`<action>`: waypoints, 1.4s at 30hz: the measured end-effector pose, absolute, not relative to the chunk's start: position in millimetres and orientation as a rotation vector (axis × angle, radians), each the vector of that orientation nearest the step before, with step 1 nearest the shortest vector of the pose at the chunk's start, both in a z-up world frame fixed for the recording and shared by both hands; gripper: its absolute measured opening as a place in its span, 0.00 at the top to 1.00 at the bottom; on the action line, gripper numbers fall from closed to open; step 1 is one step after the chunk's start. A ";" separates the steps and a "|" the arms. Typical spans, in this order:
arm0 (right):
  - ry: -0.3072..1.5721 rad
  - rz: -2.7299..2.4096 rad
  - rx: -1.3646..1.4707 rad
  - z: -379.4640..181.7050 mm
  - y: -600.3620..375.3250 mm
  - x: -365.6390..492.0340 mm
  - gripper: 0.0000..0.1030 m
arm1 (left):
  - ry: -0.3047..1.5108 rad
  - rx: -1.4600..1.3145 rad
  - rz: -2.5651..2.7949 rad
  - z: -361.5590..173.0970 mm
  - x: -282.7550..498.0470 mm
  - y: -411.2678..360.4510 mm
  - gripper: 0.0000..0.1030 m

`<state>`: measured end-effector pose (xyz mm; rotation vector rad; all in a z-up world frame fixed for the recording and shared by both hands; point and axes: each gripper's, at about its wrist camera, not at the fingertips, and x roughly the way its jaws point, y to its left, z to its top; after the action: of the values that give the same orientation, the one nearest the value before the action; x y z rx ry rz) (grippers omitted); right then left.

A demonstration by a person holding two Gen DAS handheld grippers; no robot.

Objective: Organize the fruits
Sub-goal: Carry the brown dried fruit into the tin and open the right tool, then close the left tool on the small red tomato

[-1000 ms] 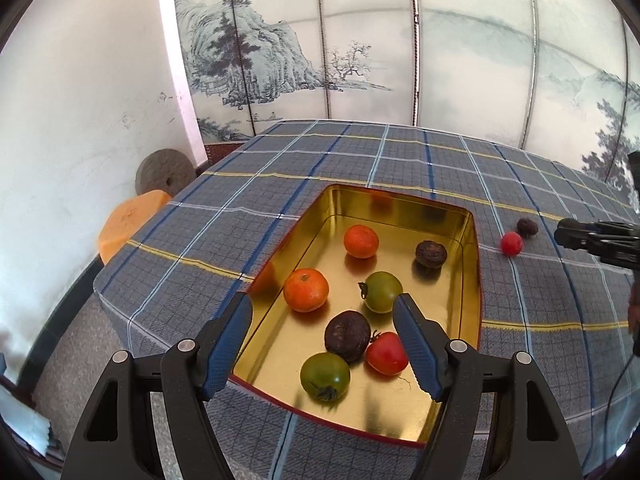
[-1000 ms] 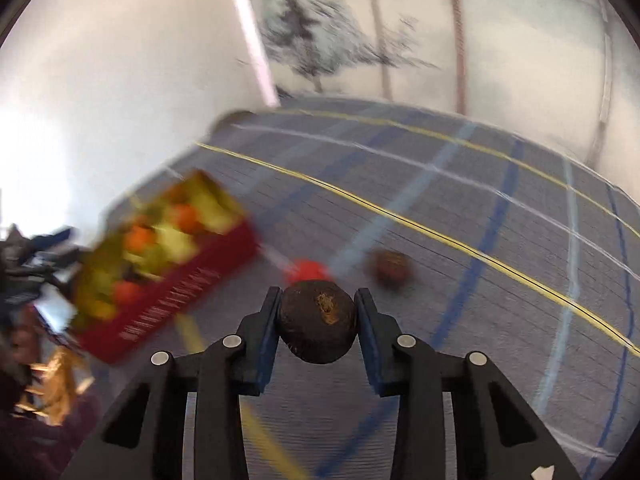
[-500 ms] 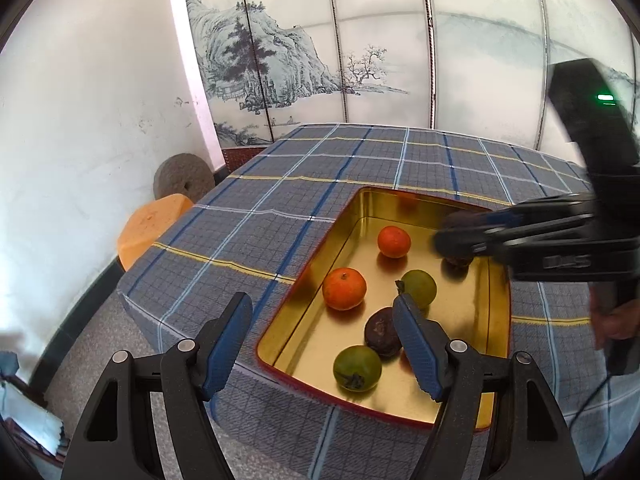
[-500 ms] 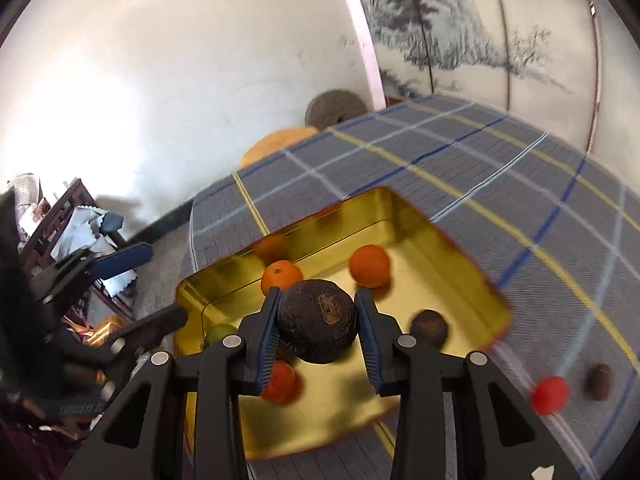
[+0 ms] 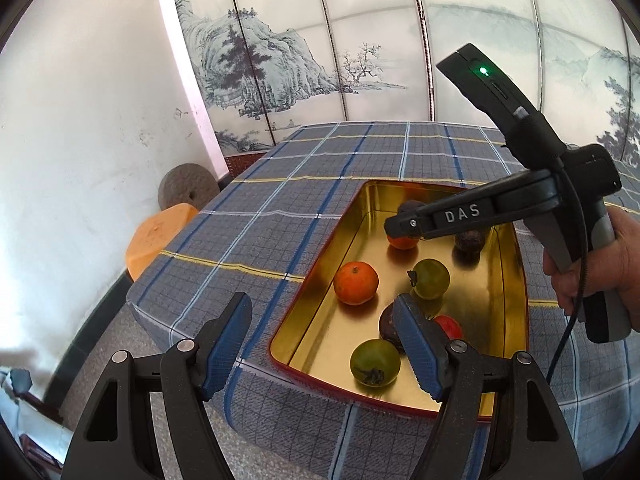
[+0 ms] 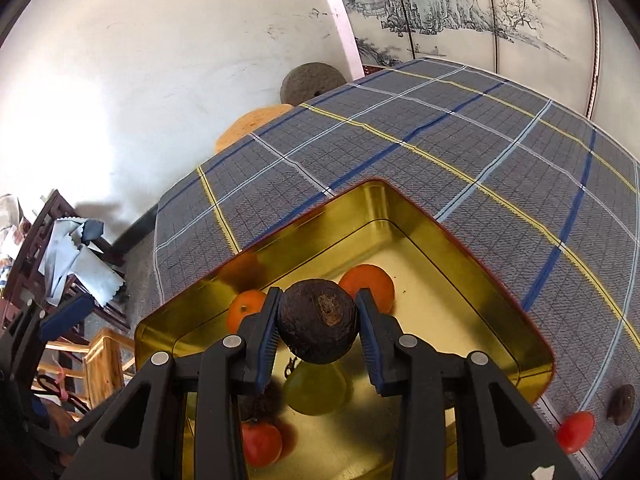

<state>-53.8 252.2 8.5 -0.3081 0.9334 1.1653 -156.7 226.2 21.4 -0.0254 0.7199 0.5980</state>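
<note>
A gold tray sits on the plaid tablecloth and holds oranges, green tomatoes, a red tomato and dark passion fruits. My right gripper is shut on a dark passion fruit and holds it above the tray's far half; it shows in the left wrist view. My left gripper is open and empty, hovering at the tray's near left corner. A red tomato and a dark fruit lie on the cloth outside the tray.
The table's left edge drops to the floor. An orange stool and a round stone stand by the white wall. A painted screen backs the table. Wooden furniture with cloths stands beyond the tray.
My right gripper carried the dark passion fruit from over the cloth to above the tray and came lower. My left gripper drifted left, still open.
</note>
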 end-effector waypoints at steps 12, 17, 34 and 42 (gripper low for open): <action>0.881 1.193 -0.172 28.3 245.6 -51.3 0.44 | 0.735 -0.035 0.595 16.0 -156.8 229.6 0.28; 0.805 1.209 -0.106 47.2 220.8 -55.7 0.40 | 0.743 -0.034 0.591 15.7 -155.7 228.1 0.28; 0.750 0.607 -0.296 2.6 -28.5 -39.4 0.28 | 0.737 0.143 0.356 40.0 -113.2 163.6 0.28; 0.811 0.545 -0.087 -18.9 -103.6 -14.3 0.27 | 0.851 0.129 0.048 45.1 -26.4 117.9 0.29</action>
<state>-14.3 -103.6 -18.9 -0.0867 0.8112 0.5455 -26.4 117.9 45.1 0.1294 0.8506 0.0477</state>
